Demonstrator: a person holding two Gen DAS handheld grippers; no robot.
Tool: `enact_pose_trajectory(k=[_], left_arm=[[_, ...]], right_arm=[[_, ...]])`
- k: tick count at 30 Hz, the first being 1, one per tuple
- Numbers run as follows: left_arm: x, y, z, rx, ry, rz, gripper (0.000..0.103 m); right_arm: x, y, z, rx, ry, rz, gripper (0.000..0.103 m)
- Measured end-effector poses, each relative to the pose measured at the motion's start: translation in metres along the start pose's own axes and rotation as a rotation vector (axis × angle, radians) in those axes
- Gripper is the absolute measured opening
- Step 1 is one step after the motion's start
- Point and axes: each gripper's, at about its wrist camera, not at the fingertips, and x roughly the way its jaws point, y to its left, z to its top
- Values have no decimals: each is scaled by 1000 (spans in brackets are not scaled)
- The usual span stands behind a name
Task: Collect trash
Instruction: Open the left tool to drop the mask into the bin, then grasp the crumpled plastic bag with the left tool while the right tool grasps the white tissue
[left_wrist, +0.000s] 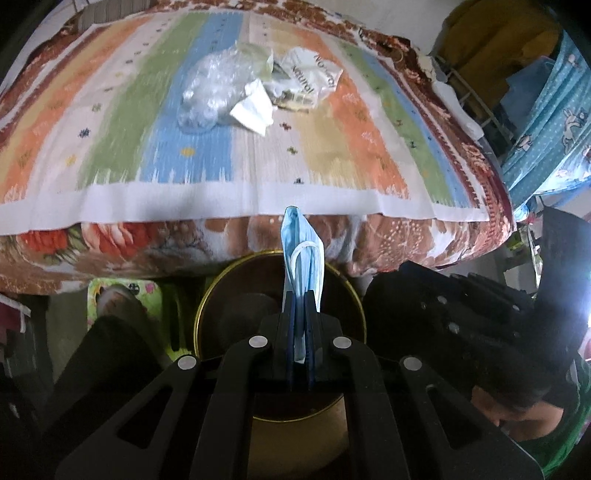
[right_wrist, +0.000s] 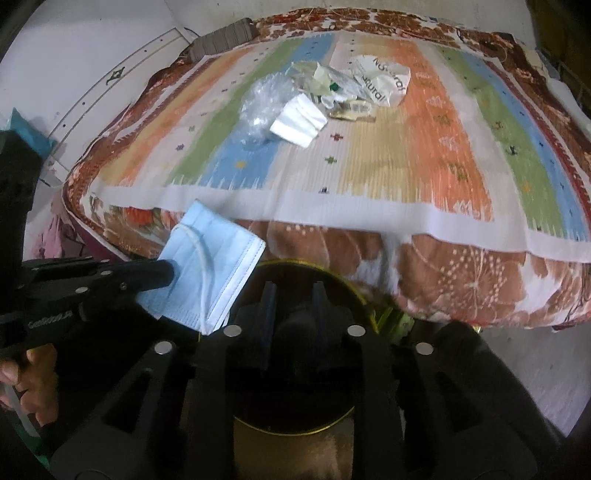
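My left gripper (left_wrist: 301, 295) is shut on a folded blue face mask (left_wrist: 303, 254) and holds it over the round brown bin with a gold rim (left_wrist: 210, 295). The mask (right_wrist: 214, 266) and left gripper (right_wrist: 162, 275) also show in the right wrist view. My right gripper (right_wrist: 291, 291) is open a little and empty, over the same bin (right_wrist: 347, 284). On the striped cloth lie crumpled clear plastic (left_wrist: 210, 88), a white folded paper (left_wrist: 255, 109) and a white printed wrapper (left_wrist: 314, 74).
The trash pile (right_wrist: 317, 96) sits mid-bed on a striped mat (right_wrist: 406, 177) over a floral blanket (right_wrist: 461, 280). A metal rack and blue cloth (left_wrist: 546, 122) stand to the right. The person's foot (left_wrist: 114, 299) is near the bin.
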Motion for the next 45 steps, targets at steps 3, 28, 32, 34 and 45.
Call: enact_pose_trajectory(k=[3, 28, 32, 34, 45], left_arm=[[9, 3, -1, -17, 29, 13, 16], [-31, 27, 52, -20, -150, 163, 74], [-36, 34, 65, -32, -168, 154, 76], [-37, 35, 67, -34, -178, 157, 78], [-39, 44, 106, -35, -276, 241, 97]], right_arm=[[4, 1, -7, 6, 14, 0, 32], [2, 7, 11, 0, -25, 62, 77], [2, 8, 23, -22, -37, 44, 78], [2, 10, 29, -36, -46, 32, 78], [5, 33, 57, -159, -97, 14, 93]])
